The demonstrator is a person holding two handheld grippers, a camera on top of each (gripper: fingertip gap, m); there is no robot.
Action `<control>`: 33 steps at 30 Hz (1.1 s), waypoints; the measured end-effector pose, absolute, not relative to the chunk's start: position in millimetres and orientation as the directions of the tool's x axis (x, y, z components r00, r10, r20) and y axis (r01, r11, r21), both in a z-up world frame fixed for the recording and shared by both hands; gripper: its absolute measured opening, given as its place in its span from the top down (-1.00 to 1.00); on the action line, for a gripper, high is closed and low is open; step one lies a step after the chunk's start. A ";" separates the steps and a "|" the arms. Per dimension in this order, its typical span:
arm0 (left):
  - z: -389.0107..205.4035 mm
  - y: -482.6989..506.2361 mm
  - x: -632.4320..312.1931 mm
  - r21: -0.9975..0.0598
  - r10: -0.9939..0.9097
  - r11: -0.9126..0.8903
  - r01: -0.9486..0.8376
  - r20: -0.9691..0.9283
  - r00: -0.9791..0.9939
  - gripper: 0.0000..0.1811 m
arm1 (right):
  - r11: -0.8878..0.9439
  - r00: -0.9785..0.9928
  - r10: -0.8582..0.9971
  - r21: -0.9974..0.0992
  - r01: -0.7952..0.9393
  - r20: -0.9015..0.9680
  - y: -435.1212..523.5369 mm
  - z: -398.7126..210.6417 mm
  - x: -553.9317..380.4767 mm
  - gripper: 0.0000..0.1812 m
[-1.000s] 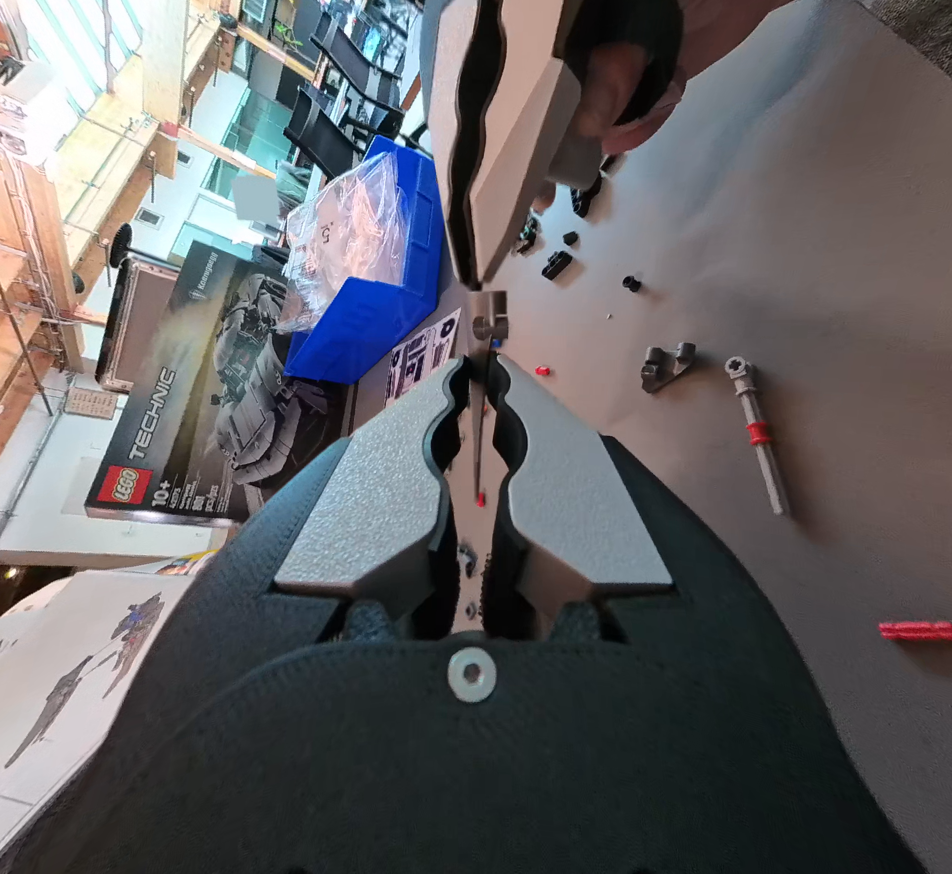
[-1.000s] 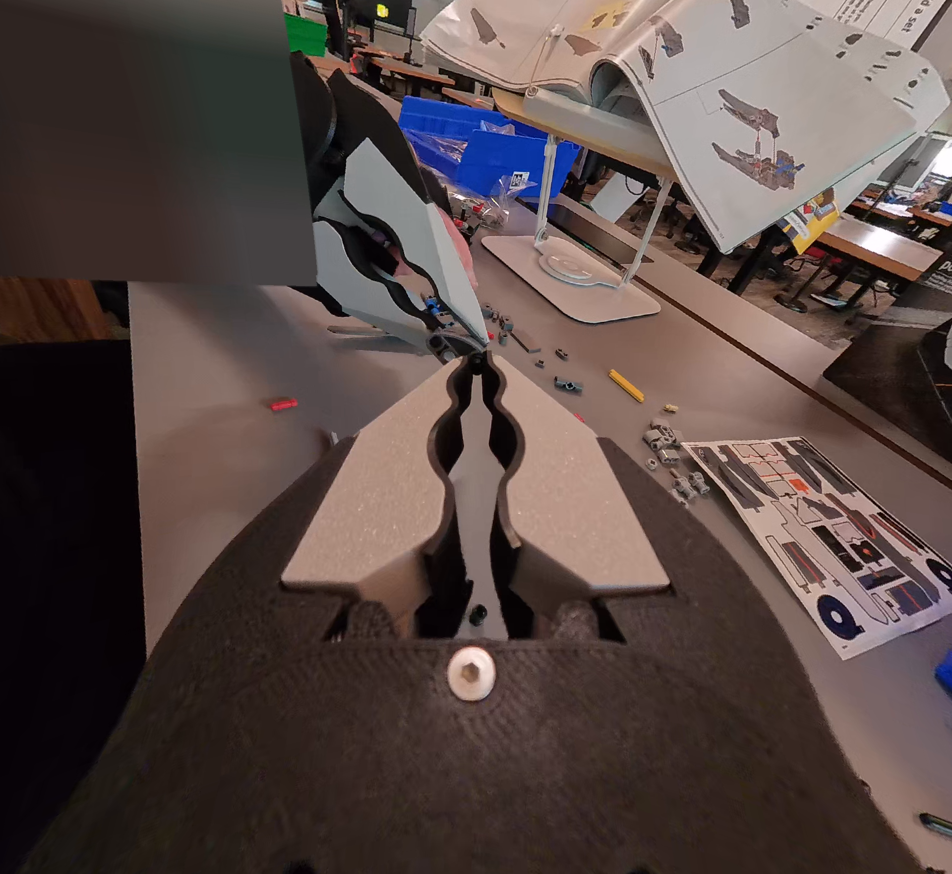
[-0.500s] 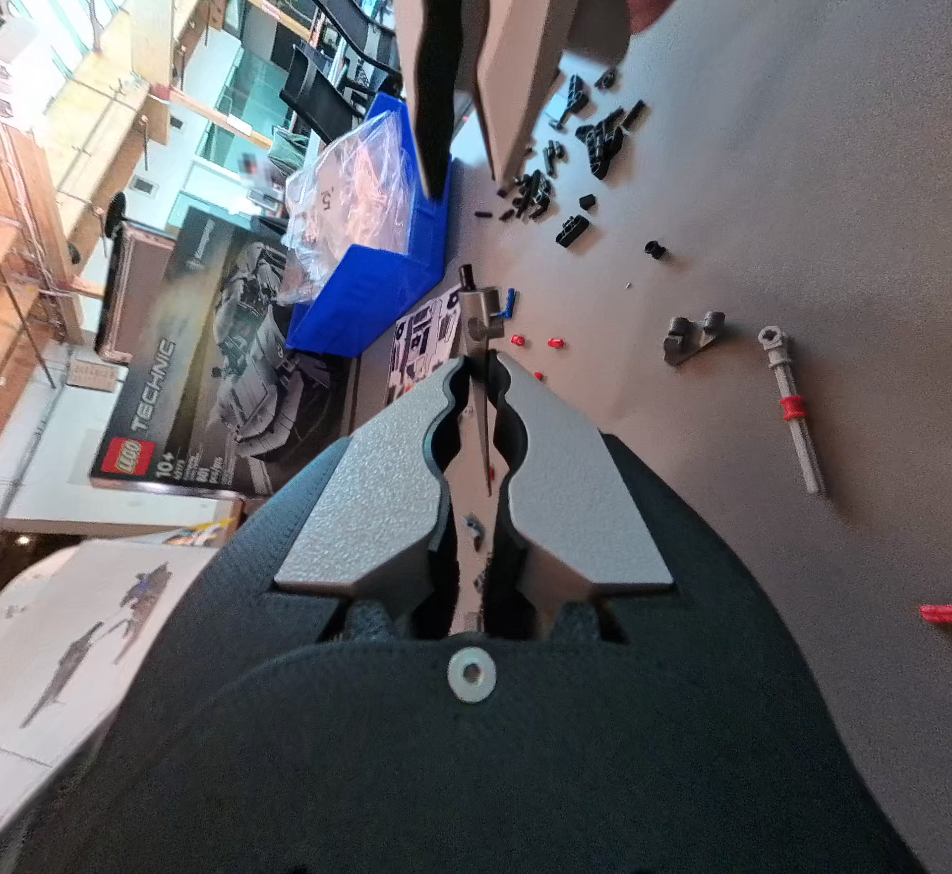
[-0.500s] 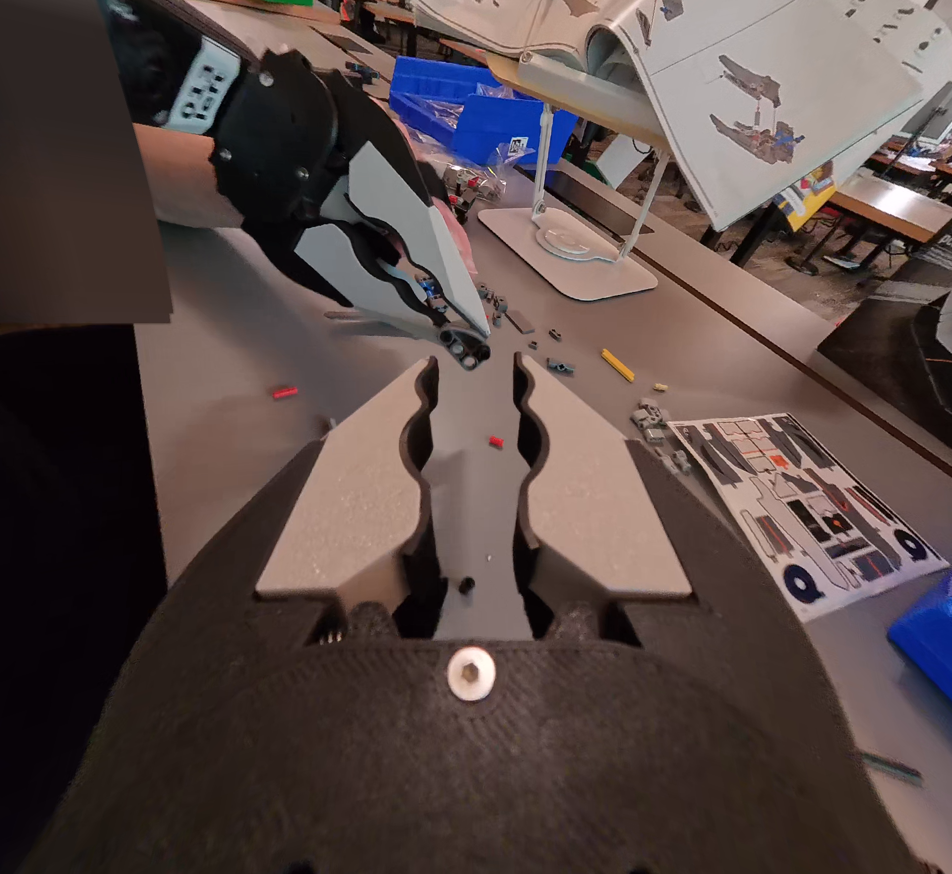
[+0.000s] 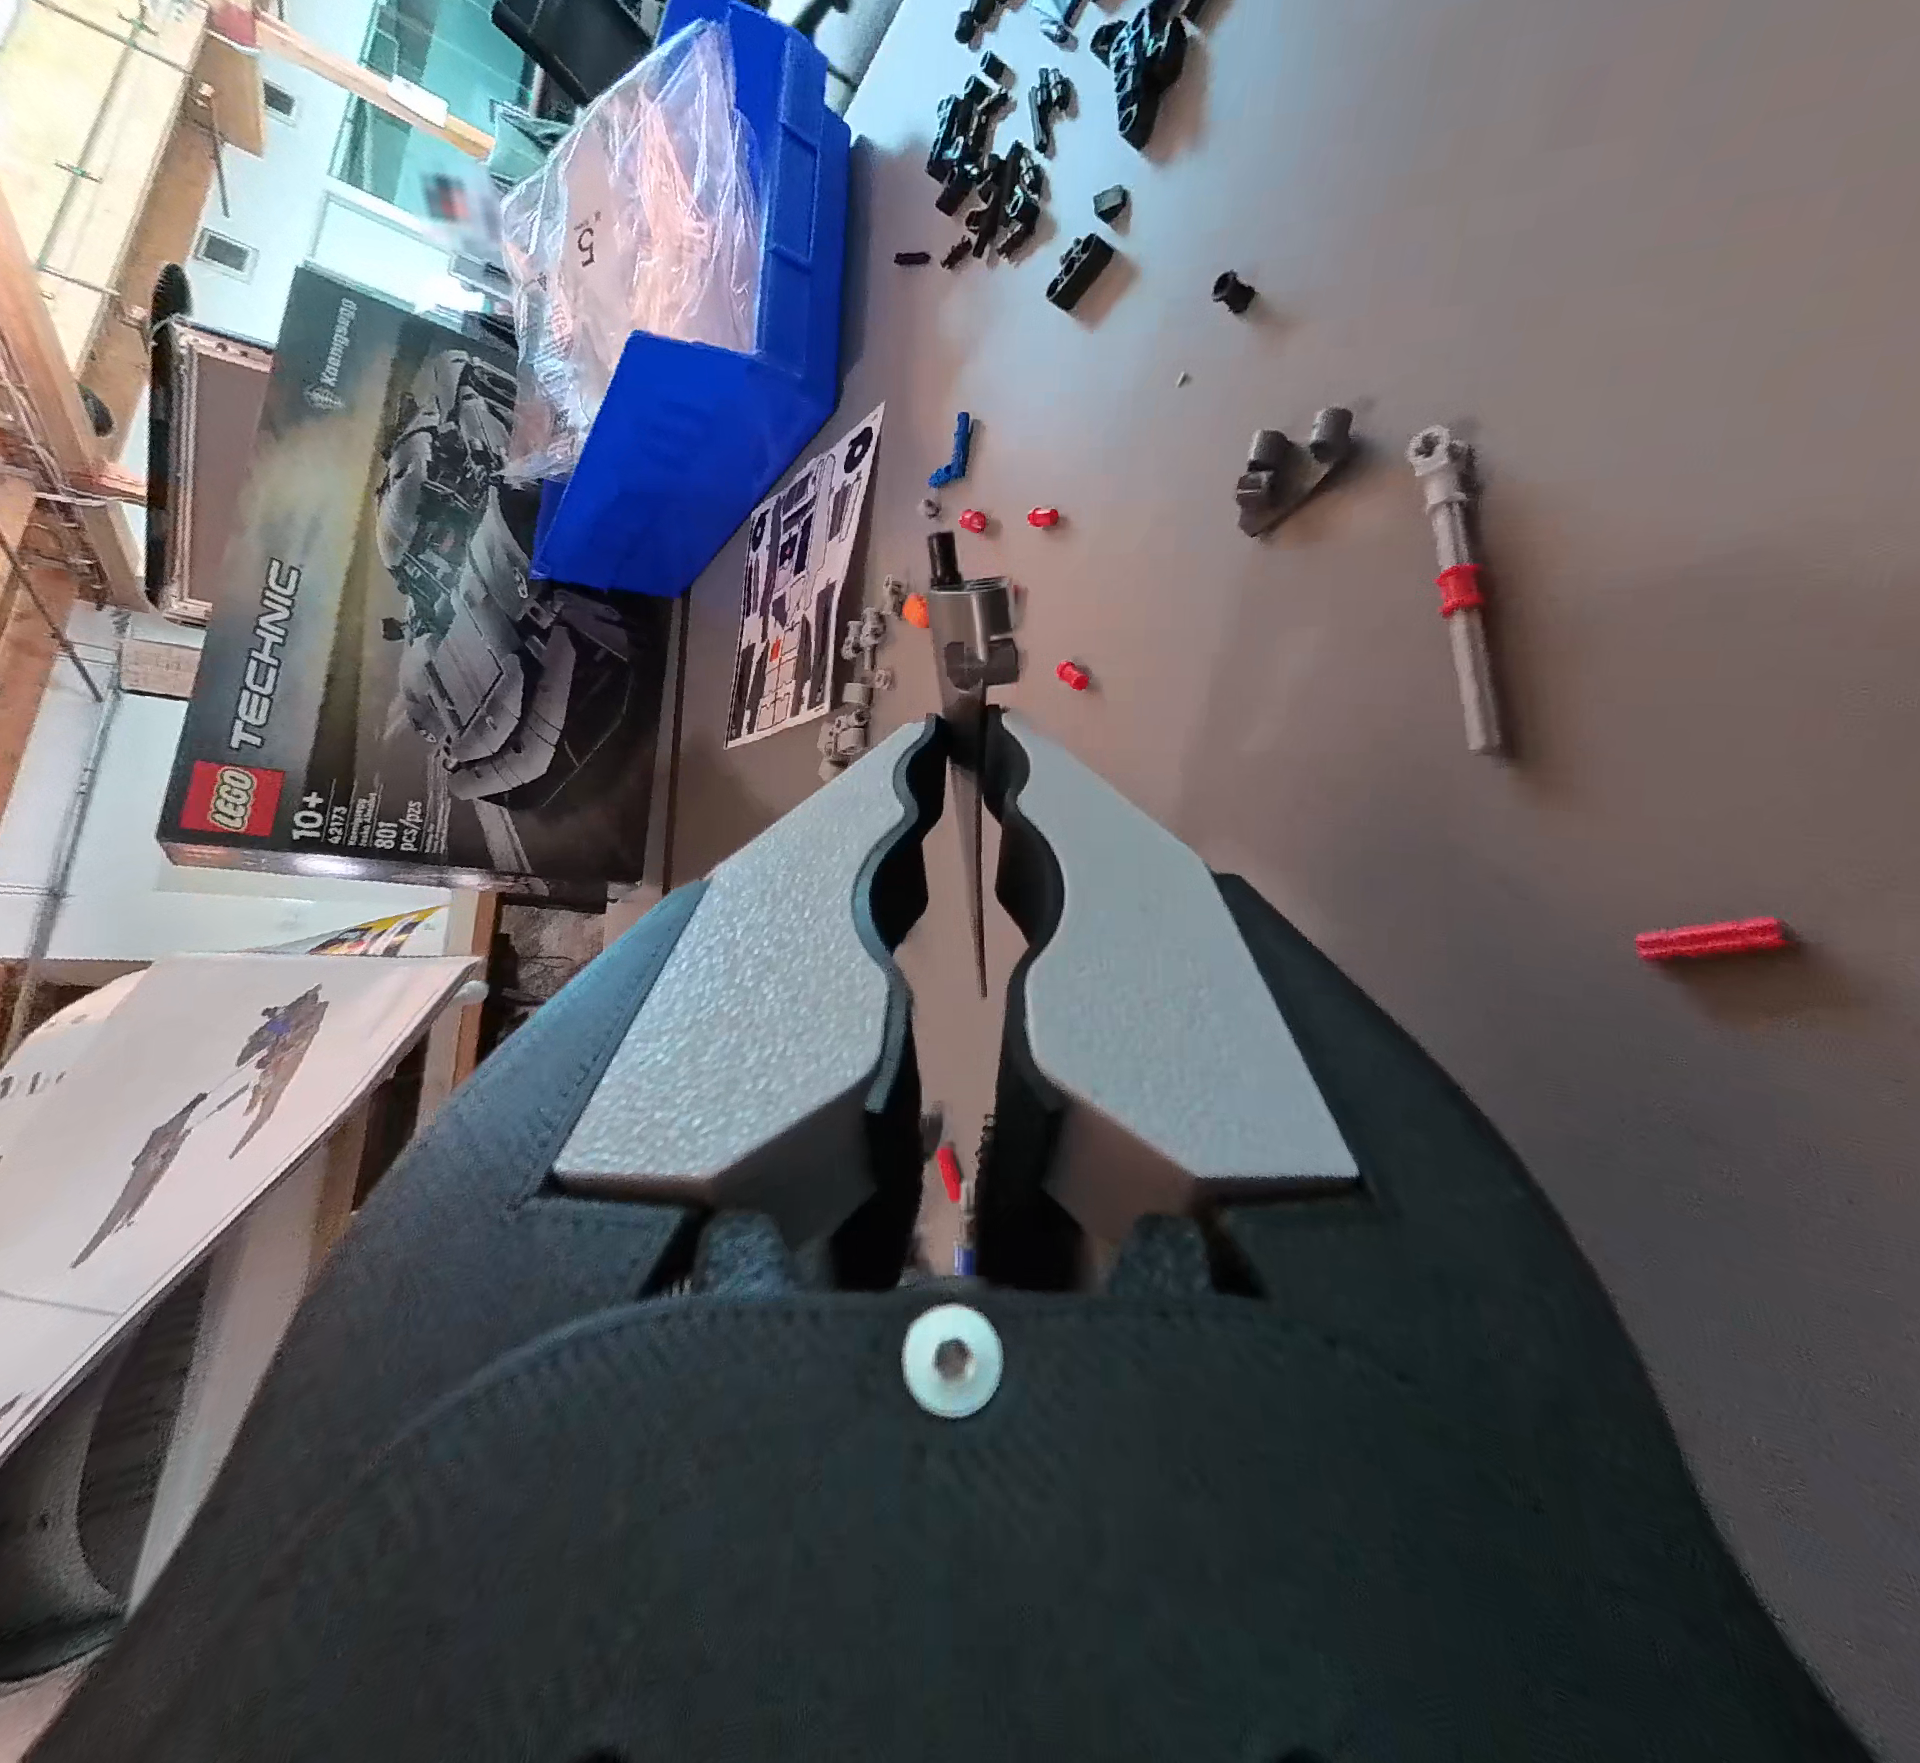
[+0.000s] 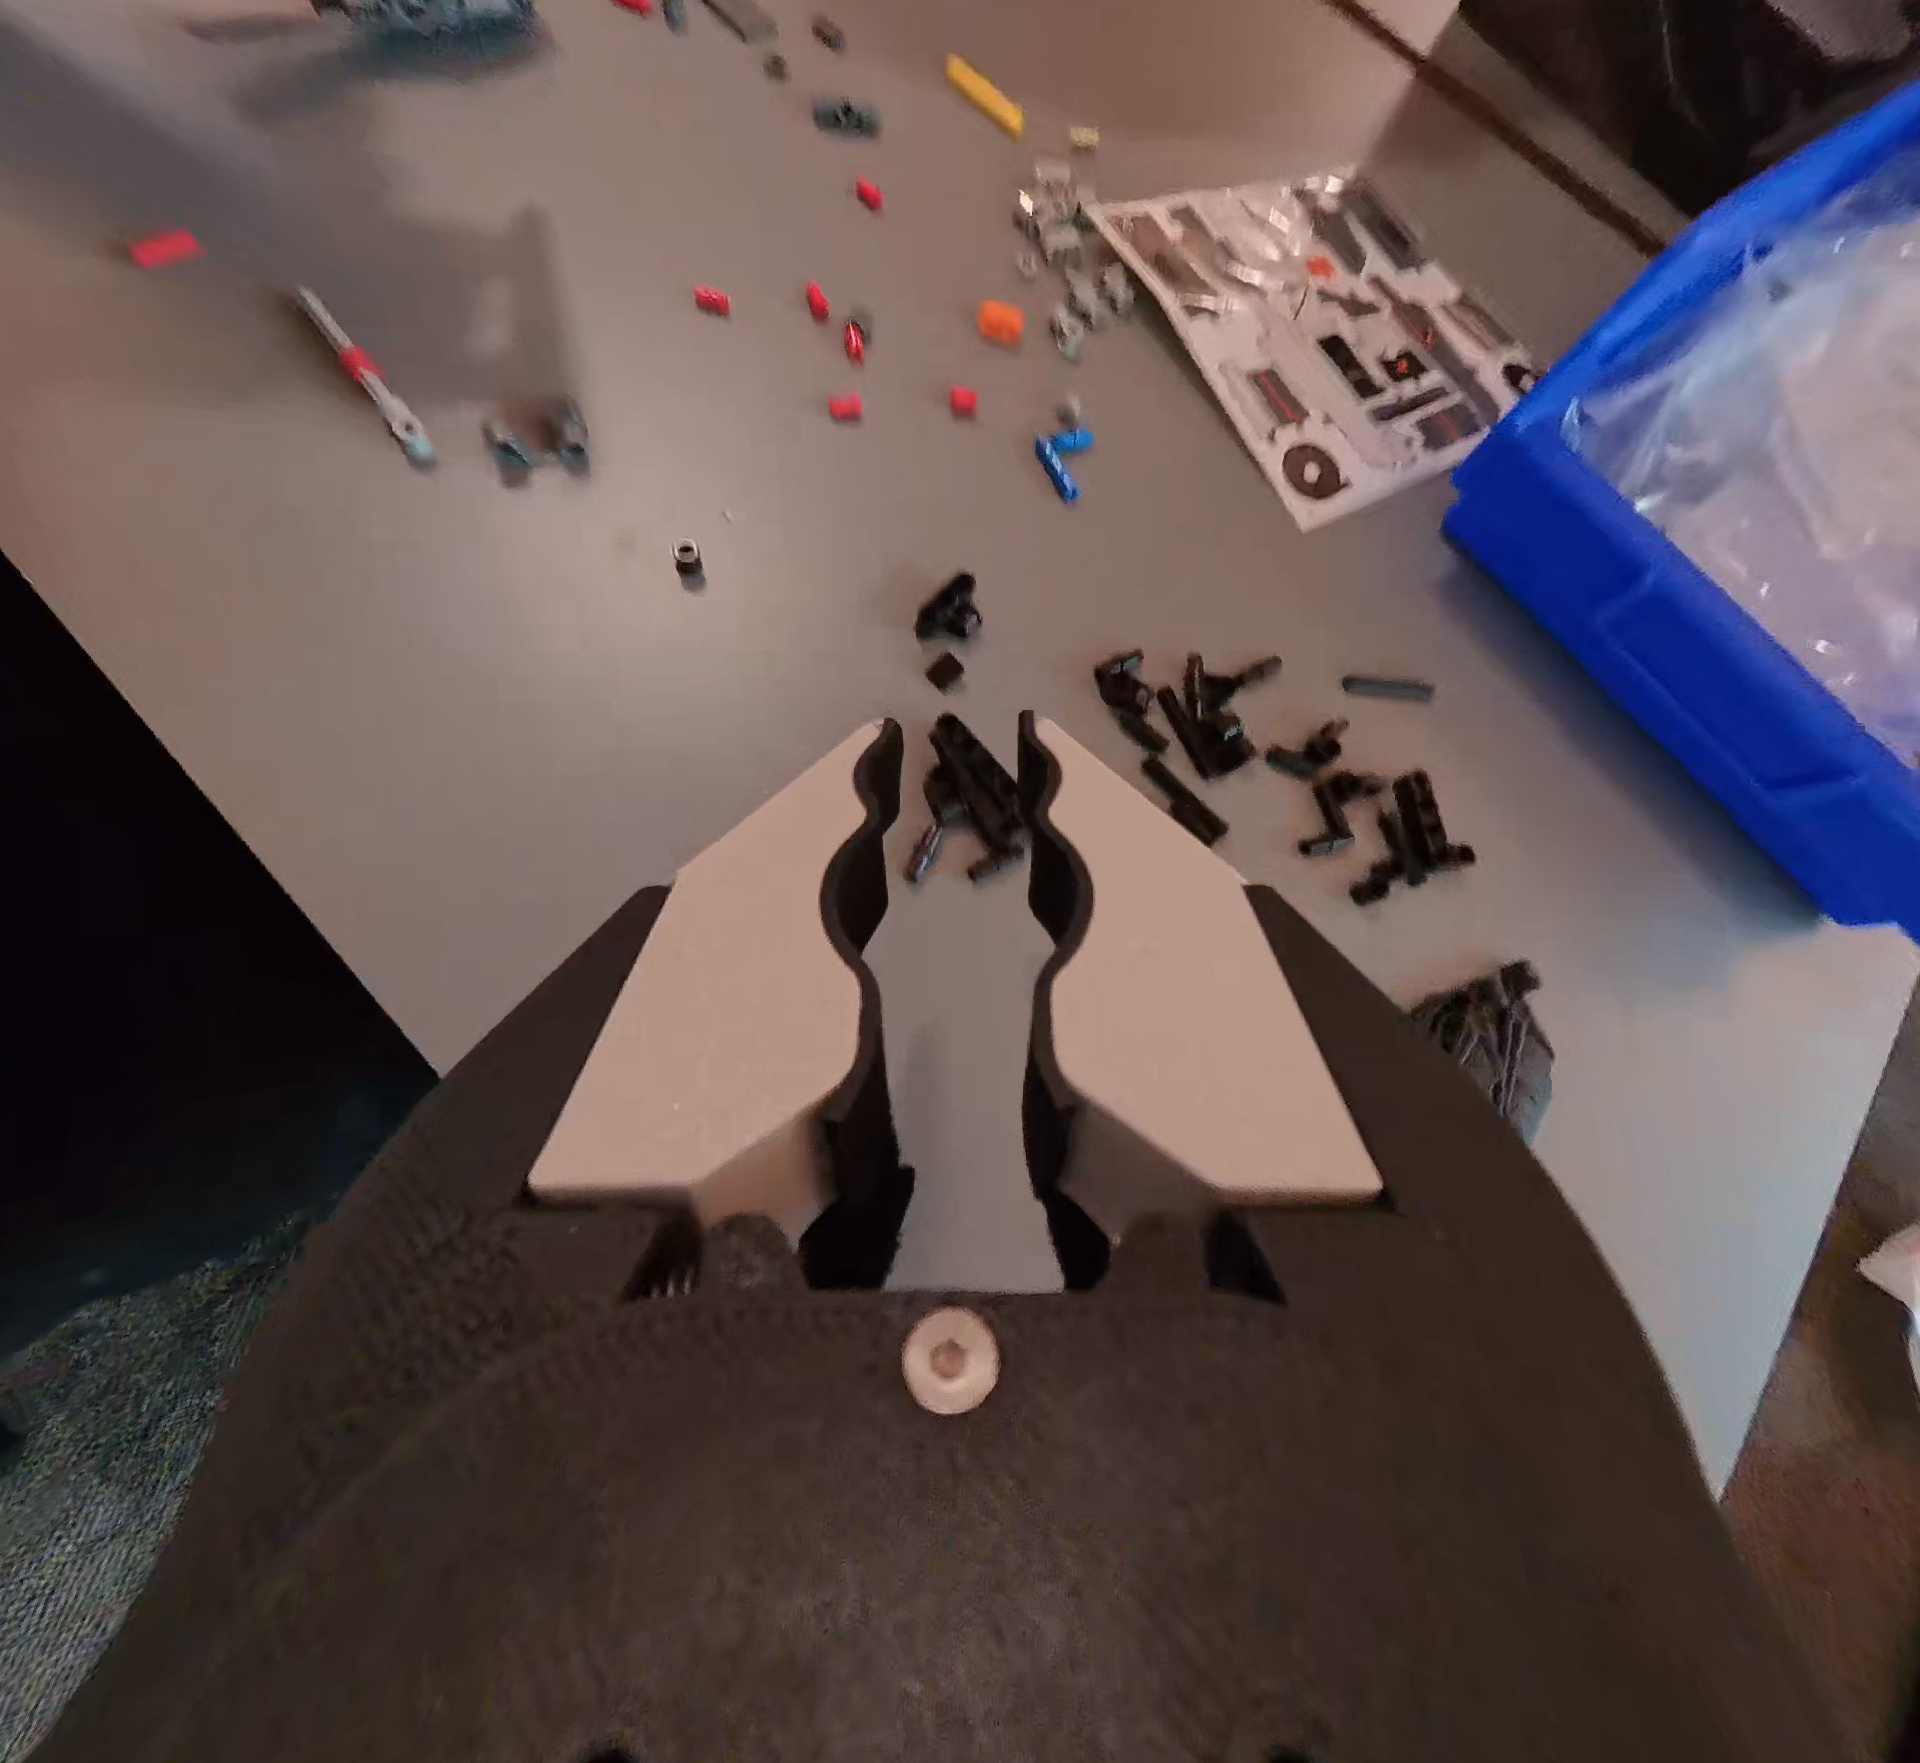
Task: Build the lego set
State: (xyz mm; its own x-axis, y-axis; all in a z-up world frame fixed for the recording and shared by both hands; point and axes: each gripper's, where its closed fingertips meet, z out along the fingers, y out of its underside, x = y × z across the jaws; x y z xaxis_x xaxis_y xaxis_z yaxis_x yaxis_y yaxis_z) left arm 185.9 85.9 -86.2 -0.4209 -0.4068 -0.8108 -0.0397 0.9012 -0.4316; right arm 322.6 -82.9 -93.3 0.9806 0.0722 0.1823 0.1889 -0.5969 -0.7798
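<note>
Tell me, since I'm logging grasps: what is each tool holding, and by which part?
The left tool is shut on a small grey assembly, pinching its thin dark lower end. The right tool is open and empty above black pieces.

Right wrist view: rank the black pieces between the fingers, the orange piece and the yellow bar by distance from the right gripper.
1. Black pieces, between the open right gripper fingers.
2. Orange piece, mid-table, slightly right.
3. Yellow bar, far side, by the sticker sheet.
</note>
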 end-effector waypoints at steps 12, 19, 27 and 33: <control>-95.0 79.8 183.2 -0.416 -0.385 0.909 -0.024 -0.814 -0.435 0.97 | -0.692 0.998 -0.050 -0.721 -0.002 0.046 -92.9 -151.7 321.5 0.79; -99.2 81.4 185.0 -0.410 -0.381 0.911 -0.036 -0.807 -0.451 0.96 | -0.681 0.995 -0.087 -0.732 -0.018 0.057 -86.6 -156.3 323.9 0.98; -136.7 94.2 202.9 -0.201 -0.223 0.975 -0.101 -0.826 -0.518 0.96 | -0.646 0.992 -0.101 -0.764 -0.007 0.076 -84.1 -146.5 324.2 0.99; -151.2 105.1 212.0 -0.078 -0.136 0.988 -0.132 -0.845 -0.518 0.95 | -0.602 0.992 -0.074 -0.797 0.041 0.107 -72.7 -121.9 309.8 0.99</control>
